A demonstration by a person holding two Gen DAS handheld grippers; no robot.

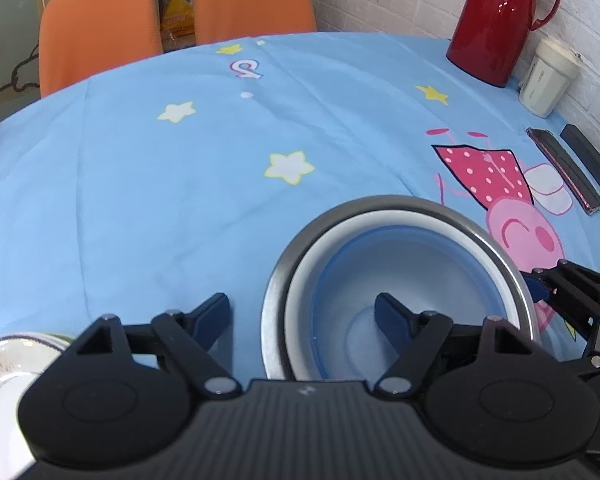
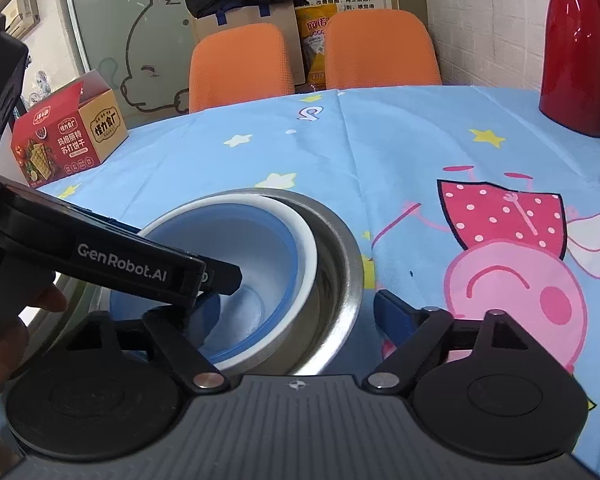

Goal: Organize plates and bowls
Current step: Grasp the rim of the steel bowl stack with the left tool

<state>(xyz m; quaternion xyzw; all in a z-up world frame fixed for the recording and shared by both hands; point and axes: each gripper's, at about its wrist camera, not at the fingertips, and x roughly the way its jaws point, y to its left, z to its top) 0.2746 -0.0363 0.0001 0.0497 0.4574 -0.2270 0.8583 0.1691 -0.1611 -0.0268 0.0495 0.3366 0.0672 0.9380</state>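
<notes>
Two bowls sit nested on the counter [image 1: 148, 184], near its front edge: a blue-and-white bowl [image 1: 384, 264] tilted inside a steel bowl [image 1: 496, 252]. The left gripper [image 1: 304, 312] has its fingers [image 1: 212, 314] apart, one outside the steel bowl over the blue cloth and the other down inside the blue-and-white bowl, so the near walls of both bowls stand between them; neither pad seems to press on a wall, though the view is too foreshortened to be sure. The right gripper [image 2: 300, 312] also has its fingers spread, straddling the steel bowl's right-hand wall without clamping it. A patterned plate [image 1: 4, 364] lies at the front left corner. A red thermos [image 1: 496, 20] and a cream cup [image 1: 548, 76] stand at the far right edge.
</notes>
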